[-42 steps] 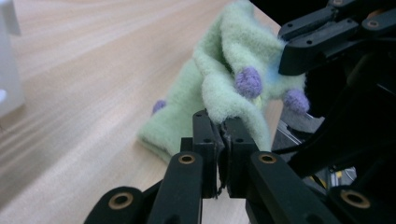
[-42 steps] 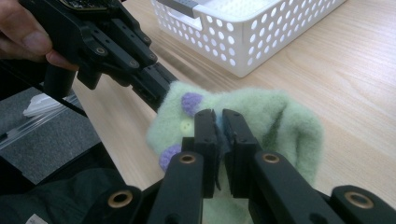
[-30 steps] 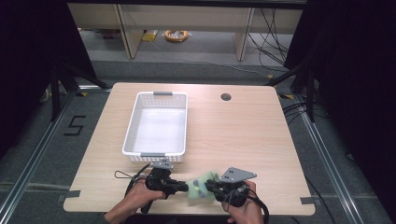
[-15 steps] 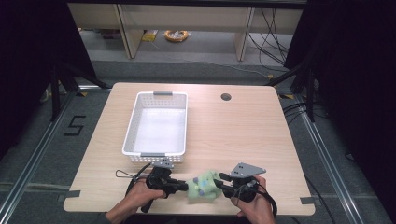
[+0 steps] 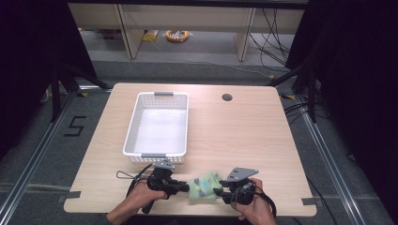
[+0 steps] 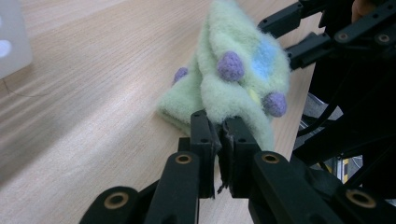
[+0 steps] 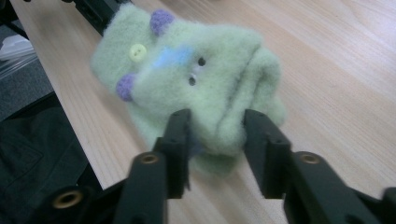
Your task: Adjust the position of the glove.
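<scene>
Since the earlier high view, my right gripper (image 5: 220,191) has shifted slightly along the near edge of the table (image 5: 244,136), and its jaws have just been moving, first opening and then closing a little, with the green fleece sock (image 5: 204,186) between them. Right gripper view: both black jaws stand either side of a bunched fold of the sock (image 7: 196,88), flanking it closely; I cannot tell whether the pads press on the fabric. My left gripper (image 5: 184,187) is clamped on the other end of the sock; left gripper view shows its jaws almost together with a thin edge of the fleece (image 6: 233,84) pinched between the pads. The sock, pale green with purple bobbles, a blue patch and a yellow button, sits at the near edge of the table, near centre, between the two grippers, part of it resting on the wood. A white slatted basket (image 5: 141,140) stands just beyond my left hand (image 5: 141,197), to the far left of the sock, apart from it. A dark cable port (image 5: 227,97) lies in the far right of the table top, well apart. Between sock and basket the wood is unobstructed. A black cable (image 5: 126,176) trails left from the left gripper.
</scene>
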A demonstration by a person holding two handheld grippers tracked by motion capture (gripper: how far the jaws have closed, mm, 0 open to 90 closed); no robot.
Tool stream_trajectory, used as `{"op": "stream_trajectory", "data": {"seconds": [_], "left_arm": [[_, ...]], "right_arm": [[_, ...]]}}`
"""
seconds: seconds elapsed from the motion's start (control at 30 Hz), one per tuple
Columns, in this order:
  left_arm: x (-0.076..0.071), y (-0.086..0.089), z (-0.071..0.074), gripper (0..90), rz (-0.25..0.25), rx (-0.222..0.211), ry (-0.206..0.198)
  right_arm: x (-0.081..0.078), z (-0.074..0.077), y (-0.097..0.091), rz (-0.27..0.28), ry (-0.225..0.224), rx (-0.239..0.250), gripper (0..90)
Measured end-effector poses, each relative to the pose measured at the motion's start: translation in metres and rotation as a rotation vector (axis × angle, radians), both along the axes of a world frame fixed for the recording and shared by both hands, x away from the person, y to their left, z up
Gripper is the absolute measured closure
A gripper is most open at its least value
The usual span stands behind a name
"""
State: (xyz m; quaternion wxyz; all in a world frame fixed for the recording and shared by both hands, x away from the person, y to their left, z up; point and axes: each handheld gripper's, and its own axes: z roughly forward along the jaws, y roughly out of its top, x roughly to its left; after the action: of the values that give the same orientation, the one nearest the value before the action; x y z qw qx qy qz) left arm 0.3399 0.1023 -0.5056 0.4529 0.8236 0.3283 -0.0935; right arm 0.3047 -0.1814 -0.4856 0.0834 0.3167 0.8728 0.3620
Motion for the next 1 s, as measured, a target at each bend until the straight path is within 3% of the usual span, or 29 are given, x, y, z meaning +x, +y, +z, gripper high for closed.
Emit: {"op": "stream_trajectory", "data": {"seconds": [0.1, 0.13, 0.2, 0.23, 0.37, 0.4, 0.57, 0.63, 0.7, 0.77, 0.9, 1.0], "left_arm": [[0.000, 0.000, 0.001, 84.7, -0.001, -0.003, -0.007], [-0.001, 0.000, 0.003, 84.9, 0.005, -0.017, 0.003], [-0.001, 0.000, 0.005, 85.2, -0.001, -0.013, -0.010], [0.000, 0.001, 0.007, 85.2, -0.007, -0.015, -0.017], [0.003, -0.001, 0.010, 85.1, -0.004, -0.023, -0.021], [0.004, -0.002, 0.010, 85.0, -0.006, -0.023, -0.019], [0.010, -0.006, 0.006, 84.7, -0.010, -0.012, -0.010], [0.011, -0.006, 0.004, 84.3, 0.006, -0.003, -0.006], [0.011, -0.005, 0.003, 83.9, 0.006, 0.000, 0.004], [0.010, -0.005, 0.002, 83.5, 0.013, 0.003, 0.004], [0.013, -0.003, -0.001, 78.8, 0.021, 0.007, 0.007], [0.012, 0.000, 0.000, 73.0, 0.045, 0.015, -0.008]], "right_arm": [[-0.002, 0.003, 0.001, 0.011, -0.034, -0.001, 77.0], [-0.004, 0.006, 0.000, 0.002, -0.024, -0.009, 78.4], [-0.006, 0.009, 0.000, -0.005, -0.025, -0.003, 79.5], [-0.008, 0.012, -0.002, -0.004, -0.005, -0.001, 79.6], [-0.015, 0.014, -0.004, -0.009, 0.005, 0.040, 79.6], [-0.018, 0.014, -0.003, -0.033, 0.014, 0.039, 79.5], [-0.024, 0.012, -0.005, -0.048, 0.037, 0.054, 78.9], [-0.022, 0.011, -0.006, -0.029, 0.030, 0.058, 78.2], [-0.022, 0.009, -0.008, -0.060, 0.038, 0.050, 77.5], [-0.020, 0.007, -0.009, -0.057, 0.037, 0.057, 76.1], [-0.019, 0.003, -0.009, -0.041, 0.047, 0.051, 70.9], [-0.019, 0.004, -0.011, -0.065, 0.048, 0.059, 66.3]]}}
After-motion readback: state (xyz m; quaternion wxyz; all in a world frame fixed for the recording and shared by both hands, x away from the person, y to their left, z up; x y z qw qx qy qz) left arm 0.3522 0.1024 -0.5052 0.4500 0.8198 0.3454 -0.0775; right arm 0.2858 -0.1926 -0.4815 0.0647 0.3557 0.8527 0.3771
